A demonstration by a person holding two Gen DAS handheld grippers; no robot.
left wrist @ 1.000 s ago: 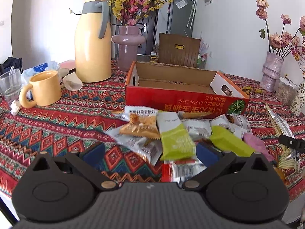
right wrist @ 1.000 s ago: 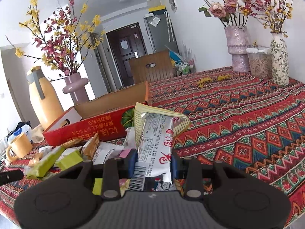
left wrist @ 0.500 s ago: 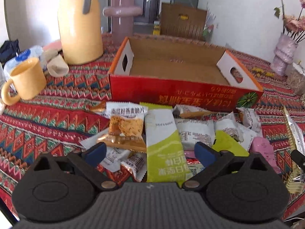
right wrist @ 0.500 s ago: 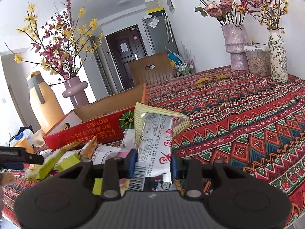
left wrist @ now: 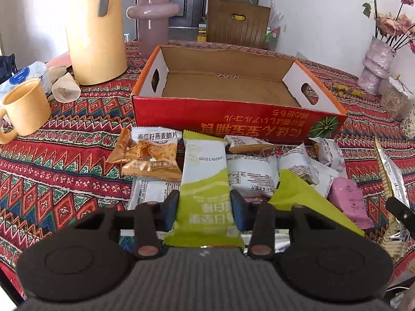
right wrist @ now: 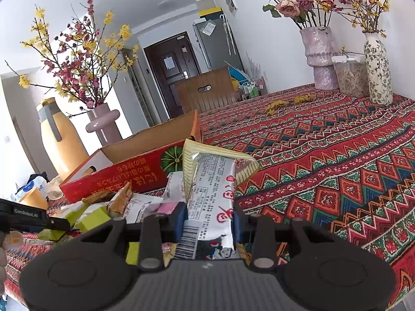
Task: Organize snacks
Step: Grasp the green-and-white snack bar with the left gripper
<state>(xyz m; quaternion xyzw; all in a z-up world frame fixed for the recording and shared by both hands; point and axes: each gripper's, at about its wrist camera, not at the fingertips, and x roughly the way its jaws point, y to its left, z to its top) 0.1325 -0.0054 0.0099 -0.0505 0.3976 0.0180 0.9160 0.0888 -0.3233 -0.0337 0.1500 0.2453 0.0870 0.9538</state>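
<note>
An open red cardboard box [left wrist: 233, 119] lies empty on the patterned tablecloth, with a pile of snack packets in front of it. My left gripper [left wrist: 205, 204] hangs over the pile, its jaws closing. Both pads touch the sides of a green and white snack packet [left wrist: 205, 160] that points toward the box. Around it lie an orange crisp packet [left wrist: 153, 153], a lime packet [left wrist: 298, 191] and a pink one [left wrist: 350, 202]. My right gripper [right wrist: 208, 220] is shut on a silver packet with red characters [right wrist: 212, 176], held above the pile to the right of the box [right wrist: 124, 176].
A yellow thermos jug [left wrist: 96, 31], a yellow mug [left wrist: 26, 106] and a mauve vase [left wrist: 153, 18] stand left of and behind the box. Two flower vases [right wrist: 320, 57] [right wrist: 377, 70] and a clear jar [right wrist: 350, 77] stand at the far right. A wooden chair back [left wrist: 238, 23] rises beyond the table.
My left gripper moved forward over the pile and tipped downward, and its wide jaws closed in on the green and white packet. The right gripper stayed put with its silver packet.
</note>
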